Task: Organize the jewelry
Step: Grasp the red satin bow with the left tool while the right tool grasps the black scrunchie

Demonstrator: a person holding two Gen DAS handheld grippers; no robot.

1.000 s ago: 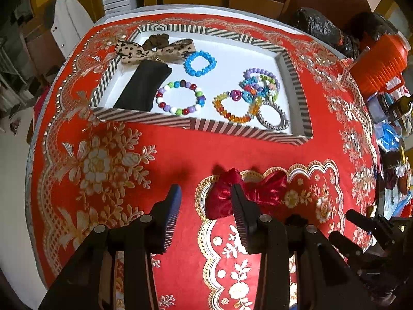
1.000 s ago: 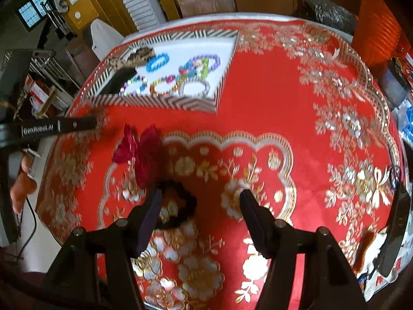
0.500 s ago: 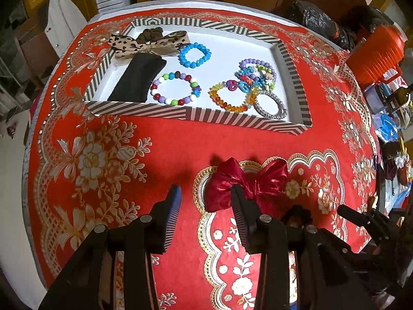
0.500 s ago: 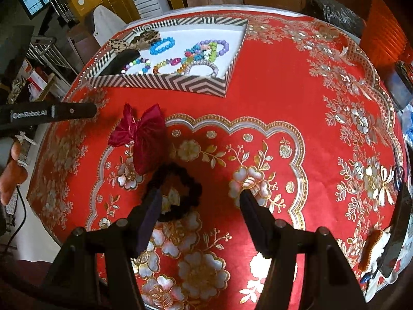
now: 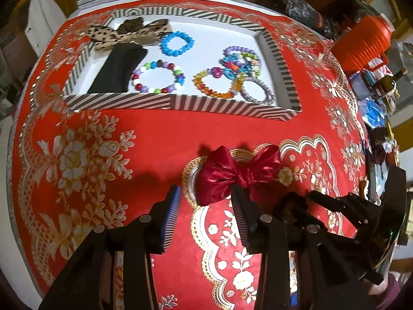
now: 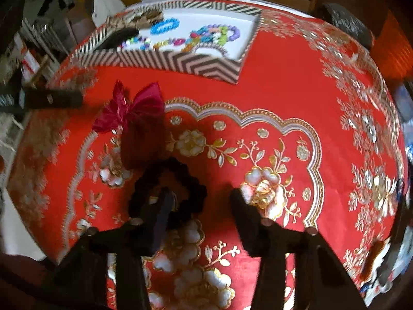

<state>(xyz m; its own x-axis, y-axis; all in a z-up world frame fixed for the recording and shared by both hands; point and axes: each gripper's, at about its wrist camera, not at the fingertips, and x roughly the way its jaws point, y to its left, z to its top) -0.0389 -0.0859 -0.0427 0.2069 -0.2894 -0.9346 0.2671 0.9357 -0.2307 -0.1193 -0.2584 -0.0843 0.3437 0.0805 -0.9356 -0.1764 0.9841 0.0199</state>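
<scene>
**Both tongs apart over the red table, bow and scrunchie outside the tray**

The left tongs (image 5: 205,195) hang spread over the red floral table (image 5: 160,137), gripping nothing. Their right finger tip sits at the knot of the dark red satin bow (image 5: 238,171), which lies flat on the cloth; the bow's left wing falls between the two fingers, though whether either finger touches it cannot be told from this angle.

The right tongs (image 6: 198,197) are likewise wide apart and empty. A black scrunchie (image 6: 167,183) lies on the cloth under them, with the left finger (image 6: 161,214) reaching in over the ring's centre and the right finger well clear to its side. This view is smeared, so contact with the scrunchie is uncertain. The bow (image 6: 131,109) lies just beyond the scrunchie, nearly touching it.

Further back stands the striped tray (image 5: 170,102) with a white floor. Inside it:
- a leopard-print bow (image 5: 124,35) at the far left corner
- a black fabric piece (image 5: 116,69) below that
- a blue bead bracelet (image 5: 177,43)
- a multicoloured bead bracelet (image 5: 158,77)
- an amber bead bracelet (image 5: 216,84), overlapping a tangle of bright bracelets (image 5: 240,60)
- a silver bangle (image 5: 256,90) by the near right corner

An orange ribbed container (image 5: 361,44) stands off the table's far right edge.
</scene>
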